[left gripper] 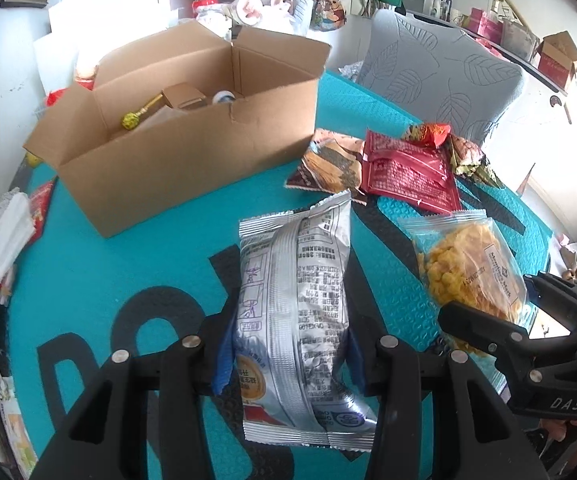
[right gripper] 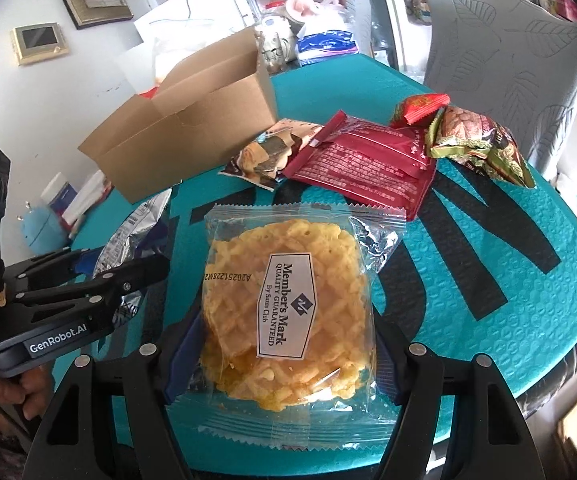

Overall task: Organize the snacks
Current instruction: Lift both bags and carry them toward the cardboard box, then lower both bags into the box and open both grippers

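Note:
My left gripper [left gripper: 288, 356] is shut on a silver foil snack bag [left gripper: 300, 312], held over the teal table mat [left gripper: 128, 264]. My right gripper [right gripper: 284, 344] is shut on a clear Member's Mark packet of yellow crackers [right gripper: 284, 312]; that packet also shows in the left wrist view [left gripper: 468, 264]. An open cardboard box [left gripper: 176, 132] stands at the back left with a few small items inside. A brown snack pack [right gripper: 266, 156], a dark red pack [right gripper: 368, 164], a small red pack [right gripper: 420, 106] and a green-brown pack [right gripper: 484, 140] lie on the mat beyond.
A grey leaf-patterned chair back [left gripper: 444, 76] stands behind the table at the right. Tissues and papers [left gripper: 4, 236] lie at the table's left edge. Bags, a bottle and clutter [left gripper: 248, 8] sit behind the box. The table edge runs close at the right [right gripper: 568, 344].

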Demonstrator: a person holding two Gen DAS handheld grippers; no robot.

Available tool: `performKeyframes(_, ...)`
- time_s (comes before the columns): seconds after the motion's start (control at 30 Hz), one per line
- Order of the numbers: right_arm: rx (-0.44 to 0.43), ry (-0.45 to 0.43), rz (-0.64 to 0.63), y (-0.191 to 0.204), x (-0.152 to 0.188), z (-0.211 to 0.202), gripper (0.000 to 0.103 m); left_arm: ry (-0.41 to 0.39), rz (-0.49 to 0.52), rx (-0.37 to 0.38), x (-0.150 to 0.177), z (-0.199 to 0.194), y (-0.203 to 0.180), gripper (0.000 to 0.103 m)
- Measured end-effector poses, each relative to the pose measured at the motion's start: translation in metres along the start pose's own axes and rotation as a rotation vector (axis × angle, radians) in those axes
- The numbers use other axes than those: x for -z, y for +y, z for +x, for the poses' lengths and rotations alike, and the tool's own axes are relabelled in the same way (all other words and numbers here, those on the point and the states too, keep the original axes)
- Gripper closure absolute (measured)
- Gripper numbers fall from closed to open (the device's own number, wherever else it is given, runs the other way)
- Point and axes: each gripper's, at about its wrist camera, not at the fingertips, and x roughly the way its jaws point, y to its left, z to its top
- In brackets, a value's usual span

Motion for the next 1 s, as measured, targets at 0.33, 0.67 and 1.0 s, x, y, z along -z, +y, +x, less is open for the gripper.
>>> performKeyframes(0.33, -0.061, -0.044, -0.06, 0.023, -0.025, -0.003, 0.031, -0.052, -0.04, -0.038, -0.016, -0.015, 0.017, 0.058)
performKeyframes(0.67, -0.099, -0.097, -0.152, 0.048, -0.061, -0.008, 0.031, -0.128, -0.043, -0.06, -0.047, -0.032, 0.035, 0.058)
performKeyframes(1.0, -0.111, -0.151, -0.227, 0.073, -0.112, 0.002, 0.031, -0.223, -0.059, -0.086, -0.086, -0.037, 0.058, 0.058)
